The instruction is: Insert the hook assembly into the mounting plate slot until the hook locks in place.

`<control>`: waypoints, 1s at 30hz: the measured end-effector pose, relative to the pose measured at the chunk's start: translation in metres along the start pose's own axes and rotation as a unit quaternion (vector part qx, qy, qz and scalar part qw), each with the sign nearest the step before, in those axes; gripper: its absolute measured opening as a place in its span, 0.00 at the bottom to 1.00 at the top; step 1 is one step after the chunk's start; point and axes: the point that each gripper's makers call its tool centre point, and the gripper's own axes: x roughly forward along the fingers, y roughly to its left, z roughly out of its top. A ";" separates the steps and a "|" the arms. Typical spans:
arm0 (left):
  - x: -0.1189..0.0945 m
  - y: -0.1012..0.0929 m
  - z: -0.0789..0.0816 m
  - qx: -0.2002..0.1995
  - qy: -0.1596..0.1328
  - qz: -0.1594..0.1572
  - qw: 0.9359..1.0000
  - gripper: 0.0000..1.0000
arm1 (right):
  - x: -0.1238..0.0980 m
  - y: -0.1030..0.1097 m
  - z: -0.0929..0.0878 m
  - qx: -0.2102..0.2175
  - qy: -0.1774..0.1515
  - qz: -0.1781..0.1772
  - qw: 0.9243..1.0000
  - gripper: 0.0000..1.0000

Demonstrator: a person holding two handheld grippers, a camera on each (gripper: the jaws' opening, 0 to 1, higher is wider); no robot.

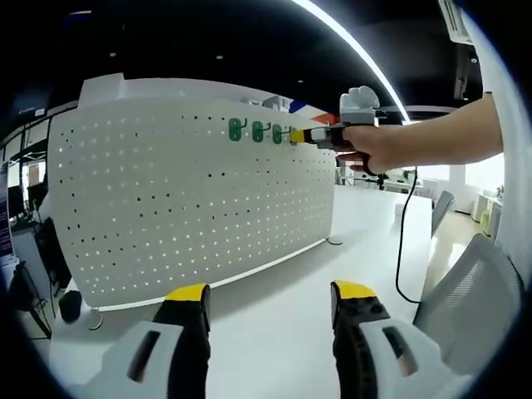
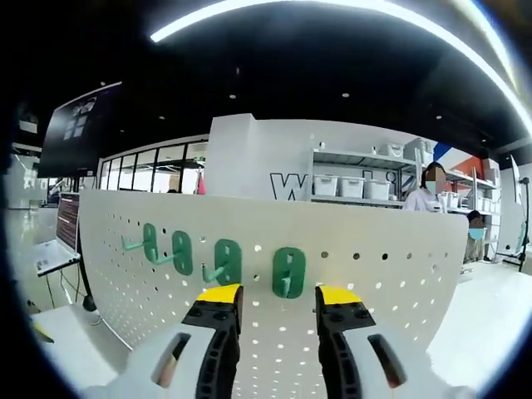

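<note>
white table (image 1: 274, 332) bare | pegboard (image 1: 191, 199) upright, four green hooks (image 2: 288, 272) | shelving (image 2: 357, 187) behind | both jaws released

A large dark letter "W" (image 2: 285, 186) stands on the white back wall (image 2: 249, 158) in the right gripper view; following letters hidden, nothing else legible.

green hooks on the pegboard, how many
4, in one row near the pegboard's top edge: far left, second, third, and rightmost just ahead of the right tool.
</note>
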 end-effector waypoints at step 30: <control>0.003 -0.003 0.004 0.005 -0.003 -0.011 1.000 0.61 | -0.040 0.031 -0.013 0.013 -0.018 0.110 0.994 0.37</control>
